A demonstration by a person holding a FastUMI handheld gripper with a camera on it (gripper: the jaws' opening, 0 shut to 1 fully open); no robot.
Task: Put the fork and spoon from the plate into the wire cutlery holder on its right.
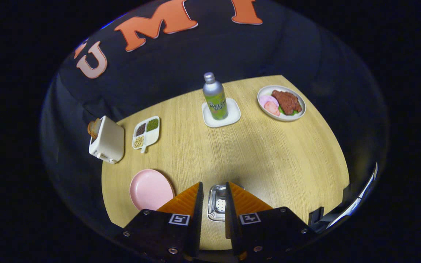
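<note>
Cutlery first: fork and spoon can't be made out. The pink plate (pixel 148 190), near left, has a bare, smooth, matte face wherever it's visible, though its right edge is hidden behind the left finger. Can't tell where the two pieces lie, possibly already dropped.

Gripper (pixel 214 184) hangs over the near table edge. Its fingers are narrowly parted and parallel, with nothing pinched between them.

Seen through the gap, just right of the plate, is the cutlery holder (pixel 216 208). It's shiny metal, boxy with rounded corners, and has a pale perforated patch inside. It probably slides if bumped.

Handling guess: fork and spoon would be light, rigid, thin and slippery. Pinch mid-handle across the narrow width, lift level, then tip handle-up over the holder's mouth.

Table (pixel 269 157) is light wood grain, flat, with low friction.

- Far left: cream toaster (pixel 107 144), hard plastic, with a slice of toast sticking up.
- Beside it: white divided dish (pixel 147 132) holding beans or grains.
- Far centre: metal bottle (pixel 215 96), upright on a square white coaster (pixel 232 117). Tall and tippy.
- Far right: pale plate of food (pixel 281 118), with brown meat, pink slices and green leaf.

All of these are well apart from the gripper.
</note>
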